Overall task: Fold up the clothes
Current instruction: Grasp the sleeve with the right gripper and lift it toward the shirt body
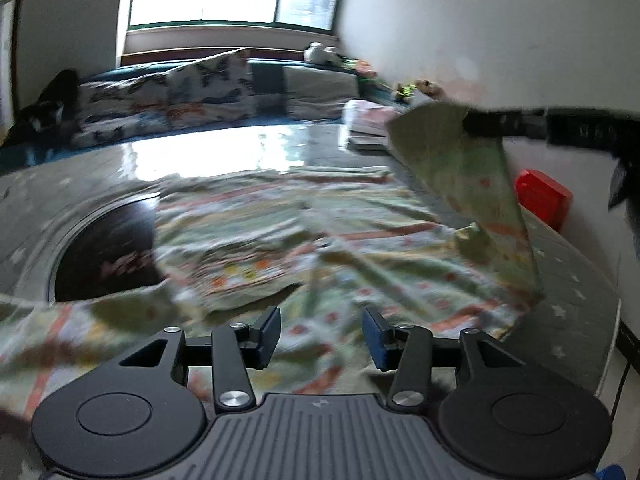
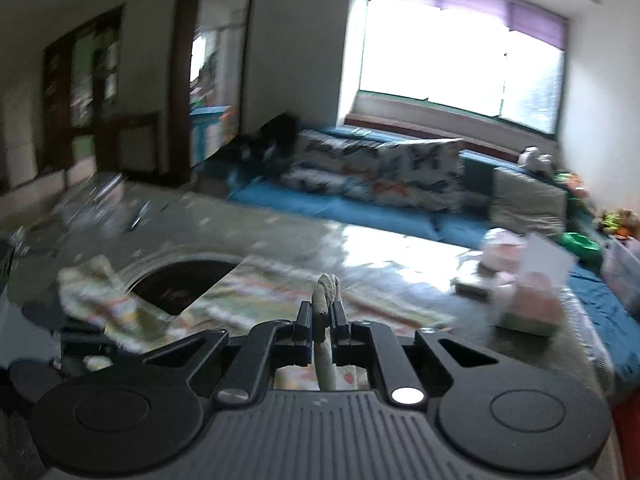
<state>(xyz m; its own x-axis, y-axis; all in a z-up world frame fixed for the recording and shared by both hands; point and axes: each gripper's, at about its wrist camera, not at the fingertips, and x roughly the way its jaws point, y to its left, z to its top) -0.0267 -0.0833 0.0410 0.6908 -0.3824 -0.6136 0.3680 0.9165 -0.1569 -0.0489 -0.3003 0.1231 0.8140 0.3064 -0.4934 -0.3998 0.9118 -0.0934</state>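
Note:
A pale green patterned garment (image 1: 304, 248) lies spread and creased on a grey table (image 1: 200, 156). My left gripper (image 1: 320, 338) is open just above its near part, nothing between the blue pads. My right gripper (image 1: 466, 122) comes in from the right in the left wrist view, shut on a corner of the garment (image 1: 472, 168) and holding it lifted above the table. In the right wrist view the right gripper (image 2: 322, 314) is shut on a bunched fold of the cloth (image 2: 326, 292); the garment (image 2: 256, 292) lies below.
A dark round inset (image 1: 108, 252) in the table lies partly under the garment. A red box (image 1: 542, 198) sits at the right edge. Pink tissue boxes (image 2: 520, 292) stand at the far right. A blue sofa with cushions (image 2: 380, 172) is behind the table.

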